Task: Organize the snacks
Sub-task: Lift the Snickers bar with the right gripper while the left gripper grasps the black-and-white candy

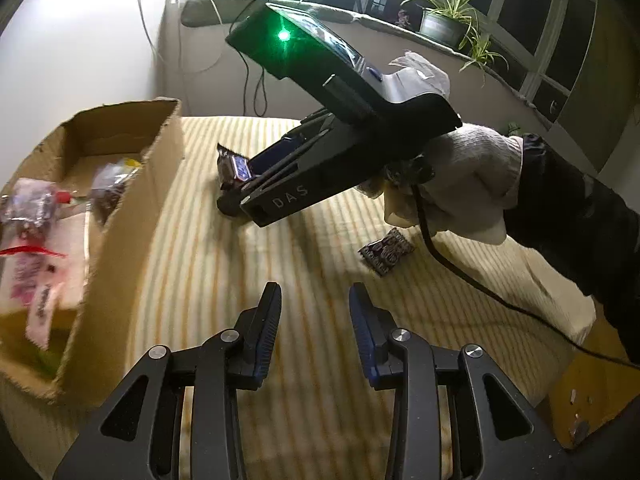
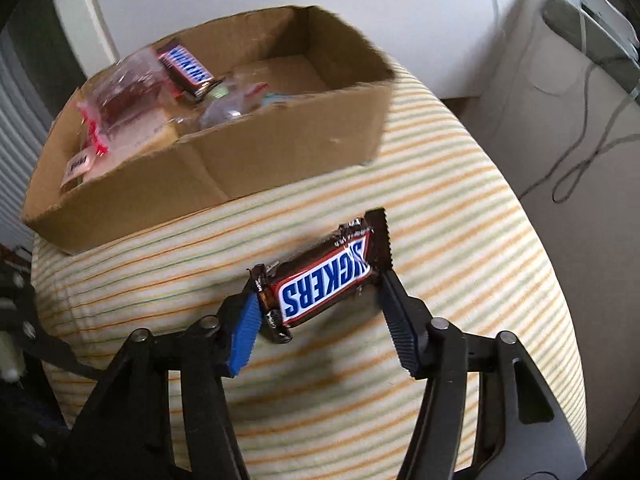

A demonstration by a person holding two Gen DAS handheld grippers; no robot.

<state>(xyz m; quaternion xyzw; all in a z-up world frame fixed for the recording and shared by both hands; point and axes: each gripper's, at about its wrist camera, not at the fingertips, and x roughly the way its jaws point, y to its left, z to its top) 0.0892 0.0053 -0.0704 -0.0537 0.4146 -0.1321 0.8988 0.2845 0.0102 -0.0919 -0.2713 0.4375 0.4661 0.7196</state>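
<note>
A Snickers bar lies on the striped cloth, crosswise between the fingers of my right gripper. The blue left pad presses its crumpled end and the right fingertip meets its other end. From the left wrist view the same bar shows in the right gripper, held by a gloved hand. My left gripper hovers over the cloth nearer the front, open with nothing between its pads. A cardboard box behind the bar holds several wrapped snacks, among them another Snickers.
A small dark snack packet lies on the cloth under the gloved hand. The box stands left of my left gripper. A black cable trails from the right gripper. A windowsill with potted plants runs behind.
</note>
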